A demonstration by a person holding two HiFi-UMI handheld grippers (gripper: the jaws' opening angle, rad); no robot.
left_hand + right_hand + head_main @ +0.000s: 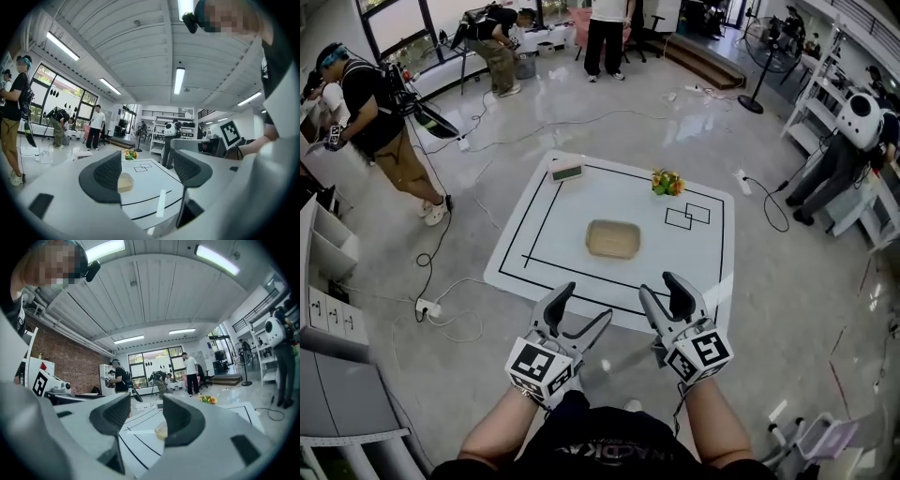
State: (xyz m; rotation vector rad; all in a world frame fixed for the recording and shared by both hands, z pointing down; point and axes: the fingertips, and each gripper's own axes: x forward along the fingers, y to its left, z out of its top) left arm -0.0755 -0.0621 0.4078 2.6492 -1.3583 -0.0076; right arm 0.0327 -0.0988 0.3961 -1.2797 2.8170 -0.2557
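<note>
Left tongs (589, 302) and right tongs (659, 286) hang apart and empty by the near edge of the desk (581, 202), so the tan tray (613, 239) at its middle is best approached level and squarely, clear of the flowers (667, 183) by the far edge.

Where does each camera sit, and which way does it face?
Head view: on the person's head, steeply down at the white table and basket; forearms, left gripper, right gripper show.
Left gripper view: on the left gripper, along its open jaws across the table; torso at right.
Right gripper view: on the right gripper, along its open jaws toward the windows; torso at left.
Shared: all show the basket and flowers.
</note>
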